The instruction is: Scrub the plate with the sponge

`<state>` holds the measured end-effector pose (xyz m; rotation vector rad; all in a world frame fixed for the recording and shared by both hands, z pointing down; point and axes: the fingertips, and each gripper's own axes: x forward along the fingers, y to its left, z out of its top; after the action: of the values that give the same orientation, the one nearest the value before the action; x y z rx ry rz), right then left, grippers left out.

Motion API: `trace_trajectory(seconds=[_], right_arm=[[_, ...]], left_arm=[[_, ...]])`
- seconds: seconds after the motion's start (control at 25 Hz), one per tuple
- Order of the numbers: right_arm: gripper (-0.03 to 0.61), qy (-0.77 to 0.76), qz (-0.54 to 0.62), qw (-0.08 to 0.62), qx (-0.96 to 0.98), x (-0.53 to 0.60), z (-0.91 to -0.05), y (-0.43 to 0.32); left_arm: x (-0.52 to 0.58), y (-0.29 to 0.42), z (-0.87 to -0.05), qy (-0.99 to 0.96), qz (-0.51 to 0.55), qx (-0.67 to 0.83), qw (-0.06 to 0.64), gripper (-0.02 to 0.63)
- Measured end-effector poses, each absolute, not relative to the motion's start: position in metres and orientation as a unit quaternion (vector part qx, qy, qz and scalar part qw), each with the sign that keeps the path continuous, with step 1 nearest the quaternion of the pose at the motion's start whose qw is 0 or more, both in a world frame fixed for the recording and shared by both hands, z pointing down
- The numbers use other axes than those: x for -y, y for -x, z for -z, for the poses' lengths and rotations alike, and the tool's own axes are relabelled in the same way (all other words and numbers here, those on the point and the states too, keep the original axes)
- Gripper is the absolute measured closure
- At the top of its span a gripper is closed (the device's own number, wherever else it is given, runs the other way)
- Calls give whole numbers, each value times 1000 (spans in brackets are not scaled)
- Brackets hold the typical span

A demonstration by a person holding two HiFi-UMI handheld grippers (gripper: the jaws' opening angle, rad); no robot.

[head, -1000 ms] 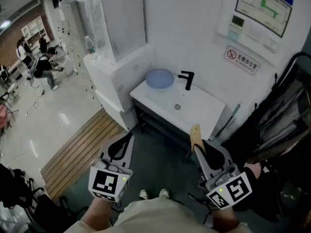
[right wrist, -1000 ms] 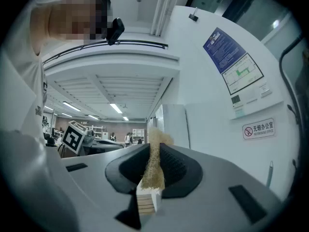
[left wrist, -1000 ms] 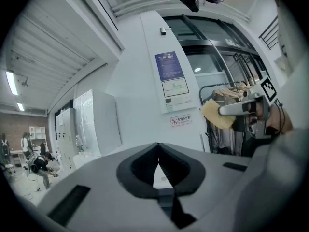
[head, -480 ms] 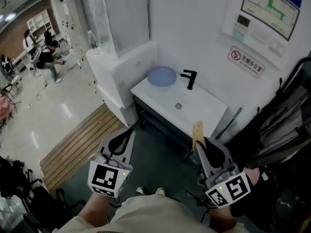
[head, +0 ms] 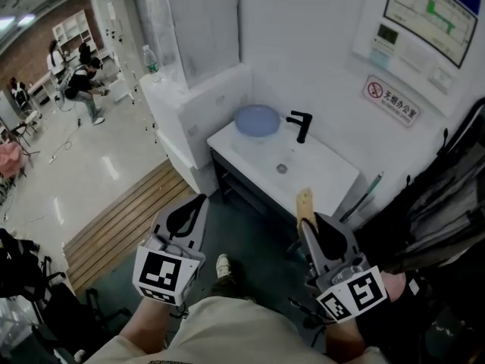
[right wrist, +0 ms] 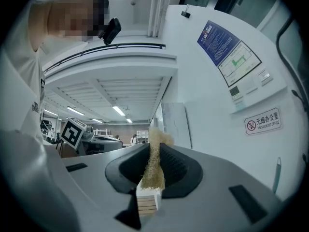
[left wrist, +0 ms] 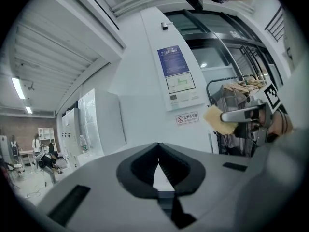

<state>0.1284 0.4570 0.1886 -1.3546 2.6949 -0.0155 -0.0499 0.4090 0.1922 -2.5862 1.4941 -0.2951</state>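
A pale blue plate [head: 257, 120] rests at the left end of a white sink [head: 318, 174], beside a black tap [head: 301, 126]. My right gripper [head: 305, 220] is shut on a thin yellowish sponge [head: 305, 203], which stands on edge between the jaws; the same sponge [right wrist: 155, 164] fills the middle of the right gripper view. My left gripper [head: 194, 207] is shut with nothing in it, and its closed jaws [left wrist: 158, 164] point at a white wall. Both grippers hang well short of the sink, over the dark floor.
A white cabinet [head: 197, 101] with a water bottle [head: 150, 58] on it stands left of the sink. A wooden slatted mat [head: 121, 227] lies on the floor at the left. Black bags [head: 436, 203] hang at the right. People sit far off at the upper left.
Both grippers have shifted slightly; the sink and plate sit a little further right and lower in the head view. A shoe has come forward between the grippers.
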Motion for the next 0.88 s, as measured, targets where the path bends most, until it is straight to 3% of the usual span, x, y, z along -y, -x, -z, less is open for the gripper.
trace_trajectory(seconds=[0.44,0.88], right_arm=[[506,458,4,40,-888,-405,-217,-128],[506,467,35,14,-884,-290,-236,-112]], left_arm=[[-363,53,-217,861,81,-498,69,607],[-244,80,-241,860,97,-500,32,607]])
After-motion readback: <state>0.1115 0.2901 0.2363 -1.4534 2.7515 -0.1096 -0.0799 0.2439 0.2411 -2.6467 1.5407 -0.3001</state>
